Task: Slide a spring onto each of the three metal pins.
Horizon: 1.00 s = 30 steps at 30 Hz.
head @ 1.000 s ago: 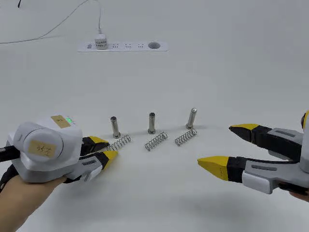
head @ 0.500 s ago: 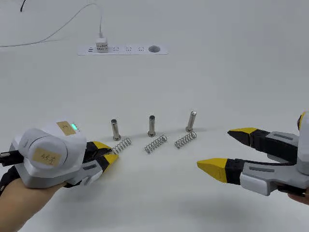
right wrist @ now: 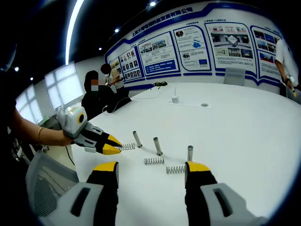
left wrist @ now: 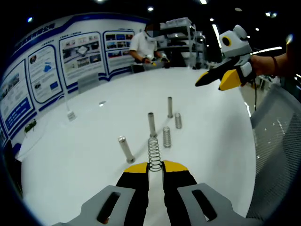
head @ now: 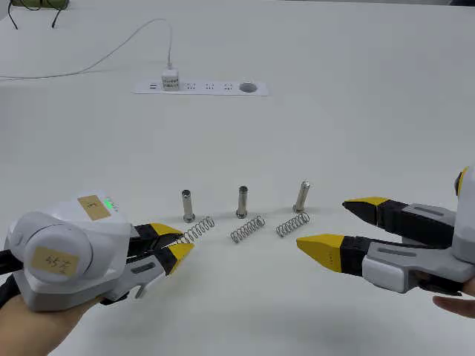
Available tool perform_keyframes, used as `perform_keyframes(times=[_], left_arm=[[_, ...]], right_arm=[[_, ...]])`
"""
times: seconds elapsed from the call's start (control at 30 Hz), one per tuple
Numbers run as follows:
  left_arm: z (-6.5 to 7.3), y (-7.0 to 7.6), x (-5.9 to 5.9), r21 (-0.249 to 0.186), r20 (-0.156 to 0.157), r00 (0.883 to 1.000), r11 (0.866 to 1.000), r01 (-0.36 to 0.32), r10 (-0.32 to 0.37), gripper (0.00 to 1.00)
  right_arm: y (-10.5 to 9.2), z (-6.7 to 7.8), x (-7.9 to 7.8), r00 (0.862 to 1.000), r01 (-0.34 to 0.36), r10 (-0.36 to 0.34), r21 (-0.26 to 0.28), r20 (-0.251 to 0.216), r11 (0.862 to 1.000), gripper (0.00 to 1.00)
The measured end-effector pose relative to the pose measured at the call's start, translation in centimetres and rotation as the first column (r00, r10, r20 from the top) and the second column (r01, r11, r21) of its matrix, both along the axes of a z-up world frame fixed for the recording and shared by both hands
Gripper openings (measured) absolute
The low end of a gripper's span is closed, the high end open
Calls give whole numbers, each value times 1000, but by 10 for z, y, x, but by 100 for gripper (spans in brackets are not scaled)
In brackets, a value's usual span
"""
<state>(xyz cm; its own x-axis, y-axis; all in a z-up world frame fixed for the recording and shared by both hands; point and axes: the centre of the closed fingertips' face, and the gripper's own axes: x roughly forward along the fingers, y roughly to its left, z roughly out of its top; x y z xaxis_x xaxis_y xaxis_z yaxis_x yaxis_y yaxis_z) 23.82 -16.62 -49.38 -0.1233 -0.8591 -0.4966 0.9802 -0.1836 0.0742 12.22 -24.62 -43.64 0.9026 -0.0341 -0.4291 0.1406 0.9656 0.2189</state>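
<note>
White worktop (head: 334,133); three metal pins stand on their heads in a row across it, seen from the head view: left pin (head: 187,205), middle pin (head: 243,201), right pin (head: 302,196); none carries a spring. A spring lies flat just in front of each: left spring (head: 199,228), middle spring (head: 248,229), right spring (head: 293,224), all slanted alike, far ends near the pin bases. Left claw (head: 175,239) low at the worktop, jaws drawn narrow, yellow tips pinching the near end of the left spring; the spring's length runs out from the tips toward the left pin. Right claw (head: 341,222) spread wide, holding nothing, just right of the right spring. Power strip (head: 215,87) with a white plug (head: 171,78) lies well behind the row.
</note>
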Motion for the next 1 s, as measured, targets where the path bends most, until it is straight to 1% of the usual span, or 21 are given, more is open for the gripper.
perform_keyframes(times=[0.07, 0.13, 0.17, 0.3, 0.37, 0.4, 0.47, 0.53, 0.57, 0.67, 0.77, 0.8, 0.83, 0.87, 0.97, 1.0], left_arm=[[8, 2, -3, -22, -17, 1000, 1000, -3, 3, 10], [13, 4, -6, -35, -29, 1000, 999, -4, 3, 10], [18, 5, -9, -49, -38, 999, 999, -4, 2, 10], [30, 6, -15, -86, -71, 997, 996, -13, 7, 10], [37, 7, -19, -109, -99, 995, 994, -20, 9, 10], [41, 6, -21, -126, -118, 993, 992, -27, 12, 10], [47, 6, -24, -145, -144, 990, 989, -31, 10, 10], [53, 5, -26, -163, -161, 987, 986, -36, 10, 10], [57, 4, -28, -177, -179, 984, 983, -42, 10, 10], [65, 4, -33, -201, -197, 980, 979, -46, 6, 10], [70, 4, -37, -217, -208, 978, 975, -43, -3, 10], [72, 5, -38, -225, -216, 976, 973, -43, -7, 10], [75, 5, -41, -238, -232, 973, 970, -46, -11, 10], [76, 5, -41, -244, -237, 972, 968, -48, -12, 10], [78, 6, -45, -253, -250, 968, 966, -46, -20, 10], [79, 6, -47, -260, -270, 963, 964, -48, -25, 10]], right_arm=[[4, 3, 5, 1000, -9, 9, 11, 12, 1000, 57], [8, 6, 10, 1000, -19, 18, 26, 24, 999, 56], [10, 9, 13, 999, -24, 23, 34, 34, 999, 56], [18, 14, 23, 997, -42, 38, 68, 61, 997, 54], [22, 17, 28, 996, -54, 47, 89, 76, 995, 53], [24, 19, 30, 995, -61, 53, 98, 85, 993, 52], [28, 22, 34, 993, -72, 61, 114, 96, 991, 51], [33, 25, 38, 991, -85, 70, 136, 113, 987, 50], [35, 27, 41, 989, -92, 73, 149, 126, 985, 49], [39, 31, 46, 986, -101, 76, 177, 147, 979, 47], [43, 34, 50, 983, -109, 75, 210, 165, 972, 45], [44, 34, 51, 983, -112, 76, 217, 168, 970, 44], [45, 34, 52, 982, -115, 76, 229, 172, 967, 44], [46, 35, 53, 982, -116, 76, 237, 175, 964, 43], [51, 36, 55, 979, -125, 72, 278, 193, 952, 40], [53, 38, 56, 976, -130, 68, 305, 205, 943, 38]])
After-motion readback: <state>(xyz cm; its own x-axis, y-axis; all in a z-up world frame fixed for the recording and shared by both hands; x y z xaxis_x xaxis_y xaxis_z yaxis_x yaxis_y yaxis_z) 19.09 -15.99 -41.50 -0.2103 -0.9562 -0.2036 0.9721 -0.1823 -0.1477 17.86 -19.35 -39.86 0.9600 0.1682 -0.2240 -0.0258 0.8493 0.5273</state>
